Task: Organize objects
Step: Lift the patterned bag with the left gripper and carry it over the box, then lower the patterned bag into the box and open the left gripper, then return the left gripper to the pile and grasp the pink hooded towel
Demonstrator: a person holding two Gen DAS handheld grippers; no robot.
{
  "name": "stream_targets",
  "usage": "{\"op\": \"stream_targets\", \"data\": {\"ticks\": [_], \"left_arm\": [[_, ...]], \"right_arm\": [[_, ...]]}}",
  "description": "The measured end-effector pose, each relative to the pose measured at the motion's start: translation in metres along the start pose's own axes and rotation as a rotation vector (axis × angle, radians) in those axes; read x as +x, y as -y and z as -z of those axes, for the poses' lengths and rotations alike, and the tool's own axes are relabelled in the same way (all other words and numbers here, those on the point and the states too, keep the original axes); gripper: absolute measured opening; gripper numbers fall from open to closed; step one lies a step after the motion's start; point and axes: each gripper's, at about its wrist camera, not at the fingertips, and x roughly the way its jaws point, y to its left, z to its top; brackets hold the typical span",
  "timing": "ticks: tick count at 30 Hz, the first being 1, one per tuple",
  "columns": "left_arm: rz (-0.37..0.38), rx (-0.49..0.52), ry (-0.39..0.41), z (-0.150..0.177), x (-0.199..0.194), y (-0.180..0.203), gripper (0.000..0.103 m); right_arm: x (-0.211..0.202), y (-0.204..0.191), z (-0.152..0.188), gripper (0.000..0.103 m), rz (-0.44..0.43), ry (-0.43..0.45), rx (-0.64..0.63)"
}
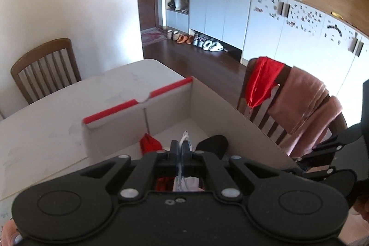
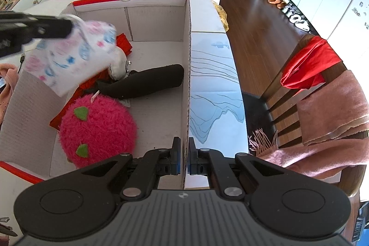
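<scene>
Cardboard box with a red-trimmed rim sits on the white worktop. Right tongs are pinching its right-hand wall near the front corner. Left tongs are clamped on a white pouch with pink and blue print, which hangs tilted above the box's left side. Down inside the box: a fuzzy pink plush near the front, a black rolled thing just behind it, some red fabric and a shiny silver item.
</scene>
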Motion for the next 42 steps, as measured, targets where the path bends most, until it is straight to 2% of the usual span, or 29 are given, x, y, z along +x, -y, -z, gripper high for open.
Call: {"op": "stream_targets", "data": {"ticks": [4,10,13,17,19,25,28,30,32,42], "left_arm": [[-0.009,0.011,-0.02,0.003,0.012,0.002,0.001],[-0.069,0.033,-0.105,0.011,0.032,-0.002,0.001],[-0.077,0.04,-0.139,0.015,0.037,-0.003,0.004],[-0.071,0.043,-0.174,0.019,0.041,-0.004,0.019],[-0.071,0.046,-0.18,0.021,0.042,-0.004,0.021],[-0.073,0.064,-0.159,0.022,0.035,-0.002,0.044],[-0.074,0.055,-0.144,0.021,0.029,-0.003,0.054],[-0.077,0.041,-0.132,0.021,0.024,-0.004,0.065],[-0.079,0.029,-0.116,0.02,0.017,-0.005,0.071],[-0.086,-0.057,-0.067,0.02,-0.021,-0.022,0.081]], "right_arm": [[0.0,-0.001,0.0,0.004,0.0,0.003,-0.003],[-0.001,-0.002,0.0,0.004,0.004,0.006,-0.012],[-0.001,-0.001,0.0,0.004,0.002,0.005,-0.01],[-0.001,-0.001,0.0,0.004,0.002,0.006,-0.01],[-0.001,-0.001,0.0,0.004,0.001,0.005,-0.008],[-0.001,-0.002,0.0,0.004,0.001,0.007,-0.005],[-0.001,-0.002,0.0,0.004,0.001,0.007,-0.006],[-0.001,-0.002,0.0,0.004,0.001,0.007,-0.007],[-0.001,-0.002,0.0,0.004,0.001,0.007,-0.006],[-0.001,-0.001,0.001,0.004,0.0,0.004,-0.006]]}}
